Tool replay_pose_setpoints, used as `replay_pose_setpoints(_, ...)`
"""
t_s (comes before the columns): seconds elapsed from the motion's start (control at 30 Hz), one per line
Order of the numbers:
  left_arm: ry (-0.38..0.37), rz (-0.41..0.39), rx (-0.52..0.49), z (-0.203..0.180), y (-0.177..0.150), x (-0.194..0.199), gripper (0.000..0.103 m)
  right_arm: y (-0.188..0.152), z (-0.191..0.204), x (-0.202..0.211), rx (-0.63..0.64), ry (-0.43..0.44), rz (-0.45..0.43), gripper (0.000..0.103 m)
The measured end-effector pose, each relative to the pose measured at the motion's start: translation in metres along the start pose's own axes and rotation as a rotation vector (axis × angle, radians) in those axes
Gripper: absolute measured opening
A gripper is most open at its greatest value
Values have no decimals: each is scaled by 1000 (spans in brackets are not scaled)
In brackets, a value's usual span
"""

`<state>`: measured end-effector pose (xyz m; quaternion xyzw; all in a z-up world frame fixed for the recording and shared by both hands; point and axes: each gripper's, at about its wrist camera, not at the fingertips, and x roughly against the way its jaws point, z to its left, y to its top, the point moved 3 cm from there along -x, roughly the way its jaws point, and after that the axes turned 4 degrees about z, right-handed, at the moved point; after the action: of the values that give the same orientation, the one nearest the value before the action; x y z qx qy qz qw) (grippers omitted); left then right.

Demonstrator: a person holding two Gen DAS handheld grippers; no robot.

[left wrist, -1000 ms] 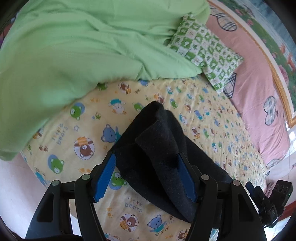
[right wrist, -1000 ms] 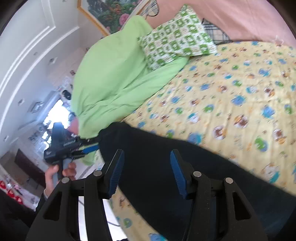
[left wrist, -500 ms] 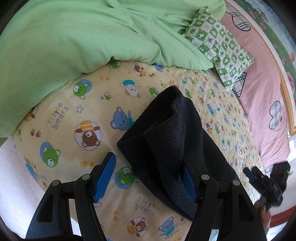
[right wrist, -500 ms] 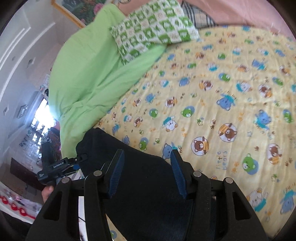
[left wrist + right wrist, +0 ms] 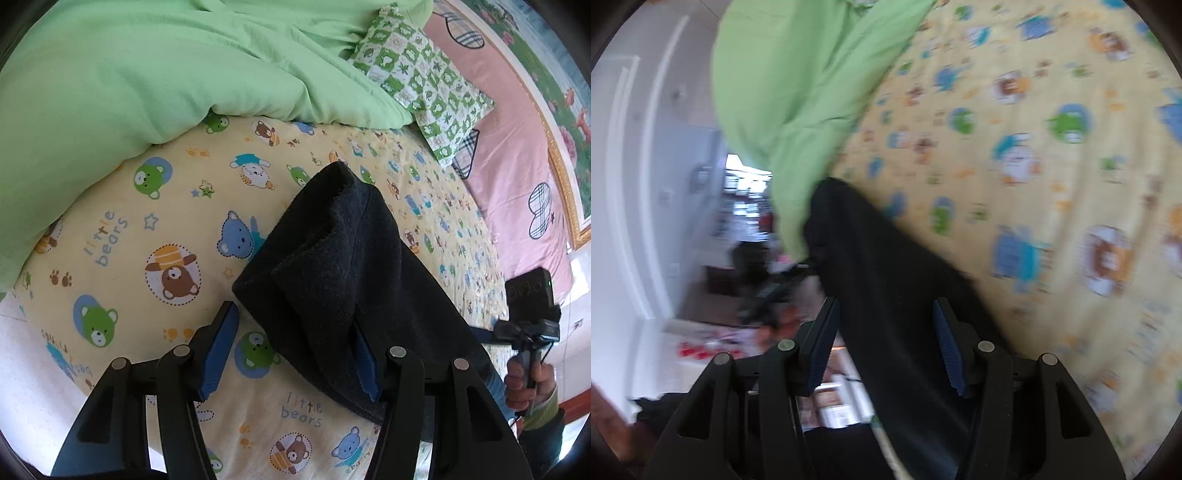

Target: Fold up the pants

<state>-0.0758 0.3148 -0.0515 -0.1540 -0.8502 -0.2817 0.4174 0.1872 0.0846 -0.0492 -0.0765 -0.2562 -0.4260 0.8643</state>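
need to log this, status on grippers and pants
Left hand-held gripper open, dark pants over one finger. Right hand-held gripper open, astride pants. Green duvet close behind.

A bed (image 5: 122, 236) wears a yellow "little bears" sheet. A green duvet (image 5: 147, 74) is heaped at its head beside a green-checked pillow (image 5: 424, 81). A pink headboard cover (image 5: 517, 155) rises behind, and a white panelled wall (image 5: 635, 166) catches bright daylight.
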Motion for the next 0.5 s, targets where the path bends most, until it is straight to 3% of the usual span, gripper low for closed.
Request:
replay_pose_setpoints(0.03, 1, 4, -2, -1, 1, 0, 58, 3, -1, -2, -2, -13, 6, 54)
replay_pose_setpoints(0.07, -1, 8, -1, 0, 1, 0, 58, 7, -4, -2, -1, -94, -3, 54)
replay_pose_setpoints(0.17, 9, 17, -10, 0, 0, 0, 58, 8, -7, 10, 14, -153, -17, 54)
replay_pose_setpoints(0.23, 30, 16, -18, -2, 0, -1, 58, 7, -13, 11, 17, -252, 16, 54)
replay_pose_setpoints(0.37, 58, -3, -19, -7, 3, -8, 53, 5, -19, -7, 33, -252, 90, 52)
replay_pose_setpoints(0.43, 66, -16, -39, -12, 4, -12, 42, 10, -18, -14, 55, -266, 82, 30)
replay_pose_setpoints(0.5, 37, -16, -56, -14, 5, -12, 28, 7, -17, -17, 79, -302, 71, 24)
